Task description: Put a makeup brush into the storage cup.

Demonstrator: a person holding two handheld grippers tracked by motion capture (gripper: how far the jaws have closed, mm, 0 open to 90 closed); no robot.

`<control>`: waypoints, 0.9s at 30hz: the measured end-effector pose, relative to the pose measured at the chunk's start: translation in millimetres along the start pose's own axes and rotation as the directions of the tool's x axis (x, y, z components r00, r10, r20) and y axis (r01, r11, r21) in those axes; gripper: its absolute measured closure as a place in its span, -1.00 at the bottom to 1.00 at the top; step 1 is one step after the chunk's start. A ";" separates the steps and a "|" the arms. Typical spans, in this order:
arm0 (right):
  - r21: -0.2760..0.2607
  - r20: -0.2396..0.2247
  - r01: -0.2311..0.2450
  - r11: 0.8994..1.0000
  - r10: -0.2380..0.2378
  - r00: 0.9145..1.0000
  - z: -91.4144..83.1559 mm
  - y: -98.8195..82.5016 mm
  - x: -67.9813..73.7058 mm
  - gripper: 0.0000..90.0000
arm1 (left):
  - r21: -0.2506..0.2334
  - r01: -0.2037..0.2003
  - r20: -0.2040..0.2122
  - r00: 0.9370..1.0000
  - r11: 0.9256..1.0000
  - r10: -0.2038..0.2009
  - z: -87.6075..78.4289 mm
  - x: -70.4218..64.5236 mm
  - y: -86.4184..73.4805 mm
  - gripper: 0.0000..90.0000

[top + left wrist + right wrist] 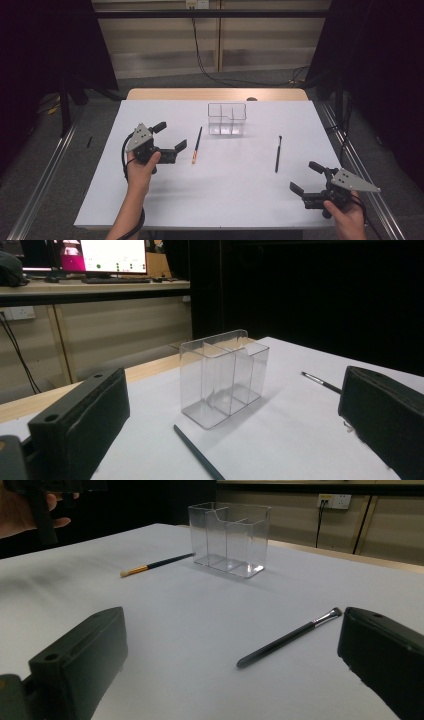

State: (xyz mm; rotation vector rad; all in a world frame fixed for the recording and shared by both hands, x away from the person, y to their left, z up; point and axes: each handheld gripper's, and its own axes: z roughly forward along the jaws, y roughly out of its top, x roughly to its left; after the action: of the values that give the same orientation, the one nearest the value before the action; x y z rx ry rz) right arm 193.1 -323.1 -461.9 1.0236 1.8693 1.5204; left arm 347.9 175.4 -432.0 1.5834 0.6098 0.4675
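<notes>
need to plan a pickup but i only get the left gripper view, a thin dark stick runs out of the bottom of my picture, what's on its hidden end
Observer: That brush ends in an orange ferrule and a pale tip, seen in the high view.
Operator: and the other brush past my right jaw, how does it lie
Observer: The dark brush lies flat, its bristle end toward the clear organizer.
Operator: is the right gripper near it
Observer: The right gripper is open, nearer the table's front edge than the dark brush, apart from it.
</notes>
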 end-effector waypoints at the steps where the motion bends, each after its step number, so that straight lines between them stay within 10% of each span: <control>1: 0.000 -0.002 -0.001 1.000 0.001 1.000 0.0 0.0 0.0 -1.00 | -0.001 0.010 -0.003 1.000 1.000 -0.010 1.7 0.4 -0.2 -1.00; 27: -0.004 -0.017 -0.023 1.000 0.023 1.000 3.9 -3.0 -5.4 -1.00 | 0.003 0.029 -0.013 1.000 1.000 -0.029 65.8 18.8 4.9 -1.00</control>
State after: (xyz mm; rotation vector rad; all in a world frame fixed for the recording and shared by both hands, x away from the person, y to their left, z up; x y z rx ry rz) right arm 198.5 -325.5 -466.1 1.0369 1.8712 1.5504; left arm 404.0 136.1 -435.1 1.5734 0.6424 0.4561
